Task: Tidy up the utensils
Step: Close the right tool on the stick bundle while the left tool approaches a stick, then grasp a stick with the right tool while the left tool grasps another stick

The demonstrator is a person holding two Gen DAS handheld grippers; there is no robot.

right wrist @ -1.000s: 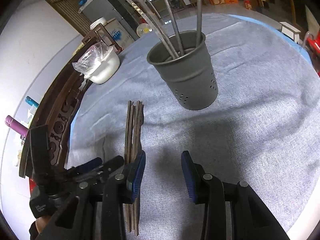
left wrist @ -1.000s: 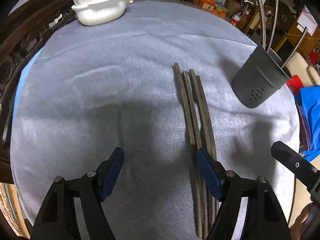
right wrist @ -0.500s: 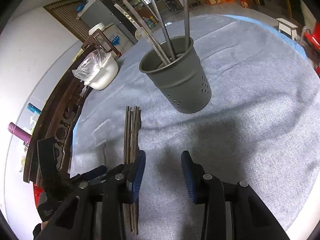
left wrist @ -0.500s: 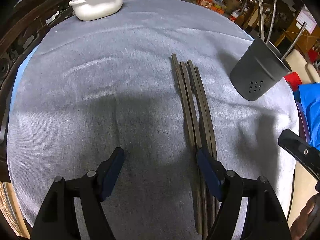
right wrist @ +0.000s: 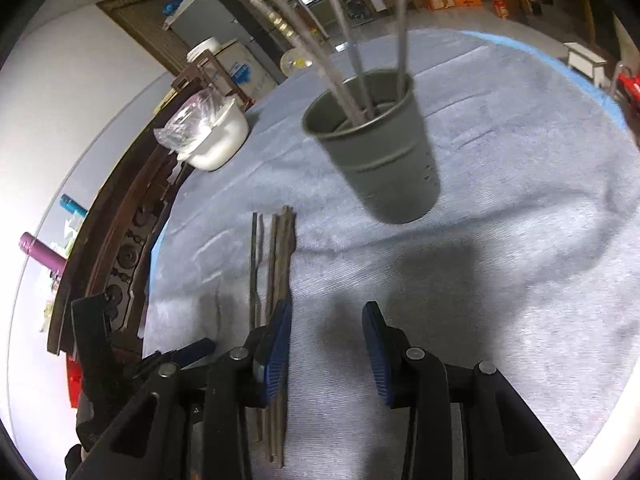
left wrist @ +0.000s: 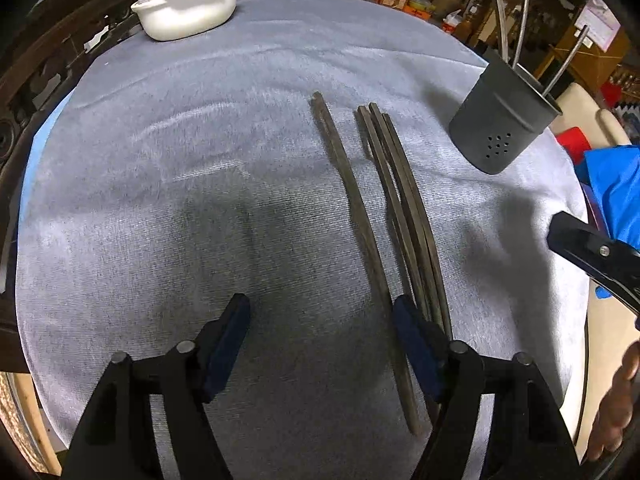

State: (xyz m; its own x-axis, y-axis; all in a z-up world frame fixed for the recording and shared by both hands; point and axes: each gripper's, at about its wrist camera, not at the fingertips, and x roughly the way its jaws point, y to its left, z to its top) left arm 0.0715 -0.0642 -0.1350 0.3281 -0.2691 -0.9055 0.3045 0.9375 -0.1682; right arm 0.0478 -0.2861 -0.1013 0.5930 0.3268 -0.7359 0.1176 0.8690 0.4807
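Several dark chopsticks lie lengthwise on the grey tablecloth. One chopstick (left wrist: pixel 352 208) lies apart to the left of a bundle (left wrist: pixel 404 200); they also show in the right wrist view (right wrist: pixel 276 264). A dark grey perforated holder (left wrist: pixel 502 124) (right wrist: pixel 380 160) stands at the right with metal utensil handles (right wrist: pixel 344 32) in it. My left gripper (left wrist: pixel 320 344) is open and empty, low over the cloth, its right finger beside the chopsticks. My right gripper (right wrist: pixel 326 344) is open and empty, just right of the chopsticks and short of the holder.
A white bowl (left wrist: pixel 188 12) (right wrist: pixel 216 136) with a plastic bag stands at the far left of the round table (left wrist: pixel 160 160). A carved wooden chair back (right wrist: pixel 120 240) lines the left edge. A blue cloth (left wrist: pixel 612 188) lies off the right edge.
One chopstick now lies apart to the left of the bundle. The left gripper has moved forward along the chopsticks. The right gripper has moved closer to the holder.
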